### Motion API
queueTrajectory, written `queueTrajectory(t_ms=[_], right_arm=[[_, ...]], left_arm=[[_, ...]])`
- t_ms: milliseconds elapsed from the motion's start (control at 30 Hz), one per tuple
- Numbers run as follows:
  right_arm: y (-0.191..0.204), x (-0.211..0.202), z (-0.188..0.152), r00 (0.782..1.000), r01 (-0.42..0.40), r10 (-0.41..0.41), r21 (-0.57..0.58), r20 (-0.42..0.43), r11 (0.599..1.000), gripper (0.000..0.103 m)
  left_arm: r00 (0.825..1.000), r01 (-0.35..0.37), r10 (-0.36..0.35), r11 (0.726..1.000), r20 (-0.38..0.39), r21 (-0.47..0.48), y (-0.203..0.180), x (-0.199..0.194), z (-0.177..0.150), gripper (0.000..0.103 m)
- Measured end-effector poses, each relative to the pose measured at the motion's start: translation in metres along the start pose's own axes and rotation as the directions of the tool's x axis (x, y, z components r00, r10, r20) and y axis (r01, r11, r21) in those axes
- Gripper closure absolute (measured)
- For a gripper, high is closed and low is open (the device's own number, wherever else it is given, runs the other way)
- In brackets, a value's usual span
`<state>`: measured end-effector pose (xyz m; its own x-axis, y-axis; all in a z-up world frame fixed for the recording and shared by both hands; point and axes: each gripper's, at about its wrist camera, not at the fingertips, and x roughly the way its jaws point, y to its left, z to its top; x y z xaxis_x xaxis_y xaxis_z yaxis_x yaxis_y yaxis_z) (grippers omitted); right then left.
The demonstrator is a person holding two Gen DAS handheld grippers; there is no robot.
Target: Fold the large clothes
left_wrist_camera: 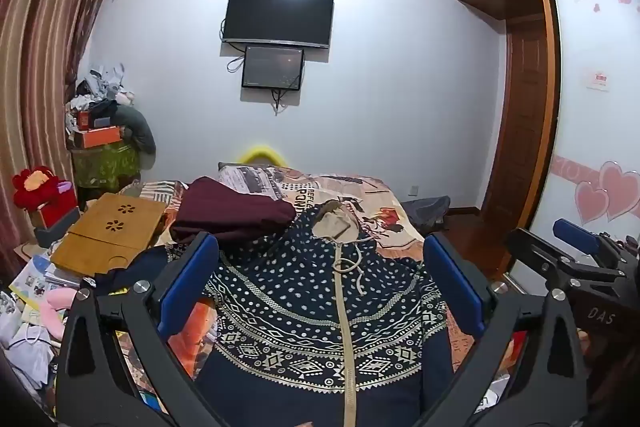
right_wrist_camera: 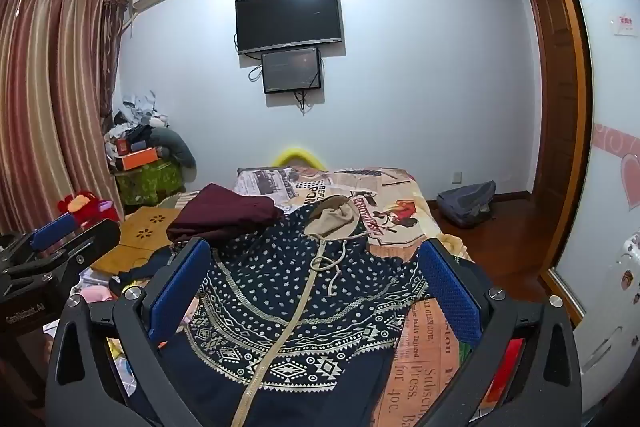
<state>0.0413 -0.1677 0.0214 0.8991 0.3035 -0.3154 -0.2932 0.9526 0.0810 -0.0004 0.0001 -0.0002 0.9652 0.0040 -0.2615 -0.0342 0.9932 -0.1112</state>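
A navy zip-up hoodie [left_wrist_camera: 304,307] with white dots, a beige patterned band and a beige-lined hood lies spread face up on the bed, hood away from me; it also shows in the right wrist view [right_wrist_camera: 288,311]. A folded maroon garment [left_wrist_camera: 232,215] lies beyond its left shoulder. My left gripper [left_wrist_camera: 320,283] is open and empty, held above the hoodie's chest. My right gripper [right_wrist_camera: 316,287] is open and empty above the same garment. The right gripper shows at the right edge of the left wrist view [left_wrist_camera: 576,251], and the left gripper at the left edge of the right wrist view [right_wrist_camera: 60,239].
The bed [right_wrist_camera: 424,359] has a newspaper-print cover. A wooden lap tray [left_wrist_camera: 108,235] and clutter of papers [left_wrist_camera: 32,291] lie left. A piled stand [left_wrist_camera: 104,155] and curtains [left_wrist_camera: 36,67] stand far left. A wardrobe [left_wrist_camera: 592,107] stands right, with a grey bag [right_wrist_camera: 468,203] on the floor.
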Motion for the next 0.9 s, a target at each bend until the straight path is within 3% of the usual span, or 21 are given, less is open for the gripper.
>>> queueTrajectory(t_ms=[233, 267, 900], right_arm=[[0.0011, 0.0008, -0.0010, 1.000, -0.005, 0.005, 0.003, 0.010, 1.000, 0.000], [-0.0015, 0.0008, 0.0007, 1.000, -0.006, 0.006, 0.004, 0.009, 1.000, 0.000], [0.0007, 0.0088, -0.0033, 1.000, -0.009, 0.009, 0.006, -0.013, 1.000, 0.000]], left_arm=[[1.000, 0.018, -0.018, 1.000, -0.023, 0.003, 0.0075, 0.0015, -0.0009, 0.000], [1.000, -0.024, 0.024, 1.000, -0.019, 0.000, 0.0038, 0.0011, 0.0007, 0.000], [0.999, -0.034, 0.034, 0.999, -0.025, 0.003, 0.0075, 0.0068, -0.0044, 0.000]])
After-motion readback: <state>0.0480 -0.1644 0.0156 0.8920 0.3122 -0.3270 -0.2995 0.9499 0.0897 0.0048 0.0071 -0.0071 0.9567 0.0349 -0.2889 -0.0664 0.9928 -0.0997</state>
